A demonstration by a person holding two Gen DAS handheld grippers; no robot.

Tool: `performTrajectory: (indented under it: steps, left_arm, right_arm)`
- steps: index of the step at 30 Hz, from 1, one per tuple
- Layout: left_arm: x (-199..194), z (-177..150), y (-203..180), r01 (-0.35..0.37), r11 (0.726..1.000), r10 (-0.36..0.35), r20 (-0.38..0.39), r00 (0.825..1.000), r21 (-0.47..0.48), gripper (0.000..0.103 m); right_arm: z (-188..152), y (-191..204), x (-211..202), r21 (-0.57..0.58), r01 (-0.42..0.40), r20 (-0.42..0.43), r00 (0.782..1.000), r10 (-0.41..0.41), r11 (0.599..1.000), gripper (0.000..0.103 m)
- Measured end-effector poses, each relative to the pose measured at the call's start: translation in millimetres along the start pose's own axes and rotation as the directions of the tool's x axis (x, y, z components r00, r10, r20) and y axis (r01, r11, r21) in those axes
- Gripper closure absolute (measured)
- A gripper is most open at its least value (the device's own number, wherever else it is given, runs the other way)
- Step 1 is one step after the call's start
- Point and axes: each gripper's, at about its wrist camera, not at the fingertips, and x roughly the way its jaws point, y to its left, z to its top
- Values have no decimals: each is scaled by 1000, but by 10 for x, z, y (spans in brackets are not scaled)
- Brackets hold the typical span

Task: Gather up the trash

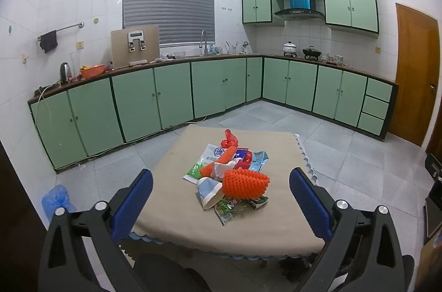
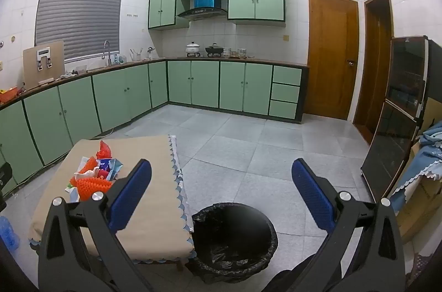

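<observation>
Table: we count one trash pile.
Bin: beside table.
Left gripper: jaws apart, empty.
Right gripper: jaws apart, empty.

Black gripper frames, ribbed blue finger pads, silver bolts

Hidden and cut-off parts
Left finger of the right gripper covers part of the trash pile; lower wrappers lie buried; blue bag cut off at the picture's edge.
</observation>
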Motion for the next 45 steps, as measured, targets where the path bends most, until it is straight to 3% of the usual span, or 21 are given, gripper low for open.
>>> performTrajectory:
  steps: [45]
  left_arm:
    - [13, 26, -33, -9, 1000, 9, 8, 1000, 9, 6]
  right_arm:
    - [-9, 23, 54, 1, -5, -9, 1000, 6, 1000, 5]
